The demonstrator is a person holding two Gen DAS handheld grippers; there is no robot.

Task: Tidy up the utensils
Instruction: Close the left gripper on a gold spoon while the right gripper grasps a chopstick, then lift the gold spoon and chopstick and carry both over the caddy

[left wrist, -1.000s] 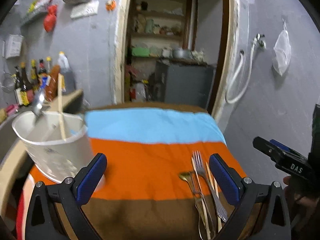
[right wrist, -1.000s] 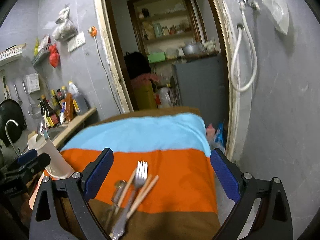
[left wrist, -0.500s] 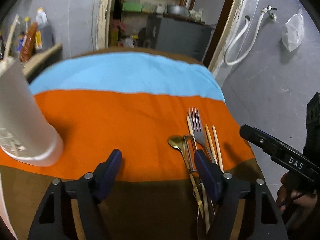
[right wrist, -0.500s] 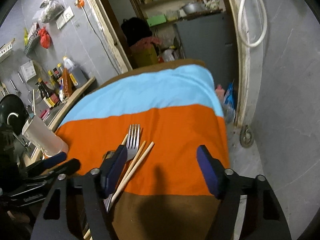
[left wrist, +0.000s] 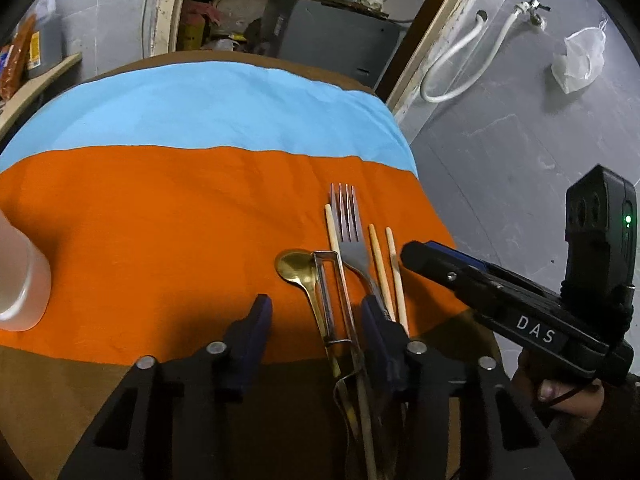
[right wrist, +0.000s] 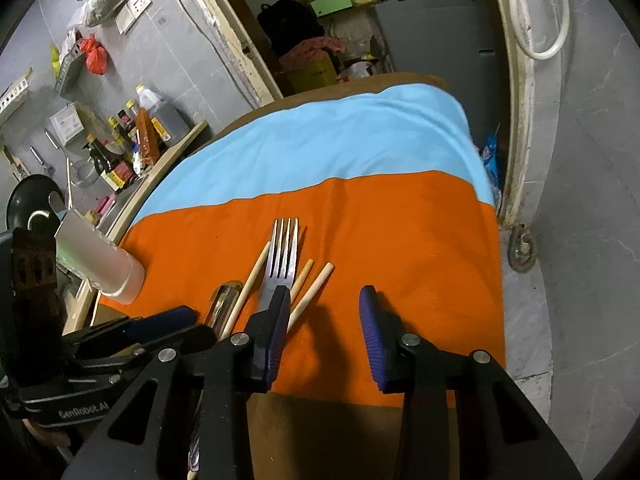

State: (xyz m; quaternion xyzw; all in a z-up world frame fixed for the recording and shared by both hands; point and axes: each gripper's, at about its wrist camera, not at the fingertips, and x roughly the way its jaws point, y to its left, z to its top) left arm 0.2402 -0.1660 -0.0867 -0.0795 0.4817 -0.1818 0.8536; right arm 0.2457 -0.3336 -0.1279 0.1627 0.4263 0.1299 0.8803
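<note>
Both grippers' jaws have just been closing and stand part-open, gripping nothing: left gripper [left wrist: 316, 312] straddles the gold spoon [left wrist: 298, 270] and peeler [left wrist: 326, 280], right gripper [right wrist: 324, 320] sits over bare striped cloth [right wrist: 400, 240] just beside the fork [right wrist: 282, 258] and chopsticks [right wrist: 312, 290].

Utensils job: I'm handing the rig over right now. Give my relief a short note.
Left tool: jaws have just been closing, nothing gripped, low over the cloth just left of the pile.
Right tool: also just been closing, empty, bare cloth between its pads.
Fork, gold spoon, peeler and three chopsticks lie bunched on the orange stripe.
White holder stands at the cloth's left edge.
Done: nothing picked from the pile.
Left: every utensil.
</note>
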